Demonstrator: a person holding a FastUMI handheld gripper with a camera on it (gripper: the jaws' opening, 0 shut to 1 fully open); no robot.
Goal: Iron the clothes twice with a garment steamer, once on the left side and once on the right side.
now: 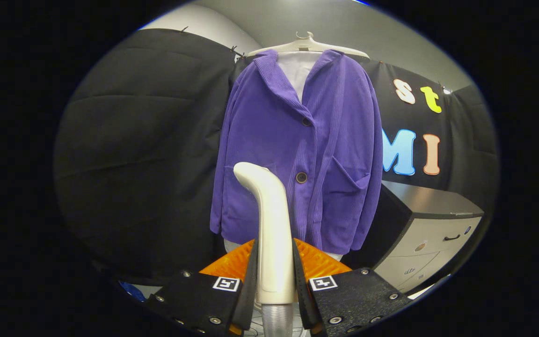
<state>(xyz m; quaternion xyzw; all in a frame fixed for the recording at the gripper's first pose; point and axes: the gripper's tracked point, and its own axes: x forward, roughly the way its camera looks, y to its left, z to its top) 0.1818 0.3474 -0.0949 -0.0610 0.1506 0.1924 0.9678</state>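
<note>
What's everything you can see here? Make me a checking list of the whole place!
Surface: grey cabinet top, nothing seen on it.
Job's things: purple jacket hangs buttoned on a white hanger; white steamer upright, head just in front of the jacket.
Clutter: nothing seen.
Grippers: gripper shut on the steamer's handle, both fingers pressing it.
Cables: ribbed hose leaves the steamer's base.
Surroundings: black cloth wall, cabinet with drawers beside the jacket.

Gripper (274,262) clamps the steamer (272,224) upright before the purple jacket (325,154) (on hanger).
</note>
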